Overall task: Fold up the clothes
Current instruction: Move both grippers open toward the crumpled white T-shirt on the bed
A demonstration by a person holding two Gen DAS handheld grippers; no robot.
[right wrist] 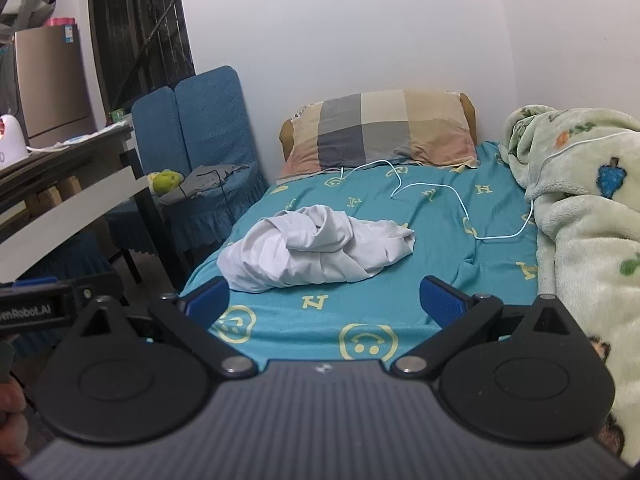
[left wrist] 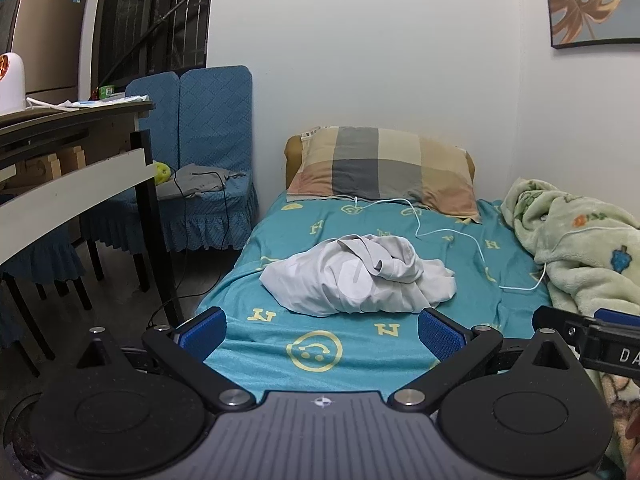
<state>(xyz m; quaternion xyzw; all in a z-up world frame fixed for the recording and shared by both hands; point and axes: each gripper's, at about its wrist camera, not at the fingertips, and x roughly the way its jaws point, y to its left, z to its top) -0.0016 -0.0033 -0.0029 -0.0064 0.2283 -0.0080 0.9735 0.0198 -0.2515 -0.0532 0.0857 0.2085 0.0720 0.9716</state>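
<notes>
A crumpled white garment [left wrist: 356,276] lies in a heap in the middle of the teal bed sheet [left wrist: 280,364]; the right wrist view shows the same garment [right wrist: 312,250] left of centre. My left gripper [left wrist: 322,330] is open, its blue-padded fingers spread wide just short of the heap, nothing between them. My right gripper [right wrist: 324,300] is open too, close to the garment's near edge and holding nothing. In the left wrist view the right gripper [left wrist: 592,332] shows at the right edge; in the right wrist view the left gripper [right wrist: 48,304] shows at the far left.
A checked pillow [left wrist: 384,172] lies at the head of the bed. A white cable [left wrist: 452,236] trails over the sheet to a pale green fleece blanket [left wrist: 580,252] piled on the right. A table [left wrist: 72,152] and blue-covered chairs [left wrist: 208,140] stand to the left.
</notes>
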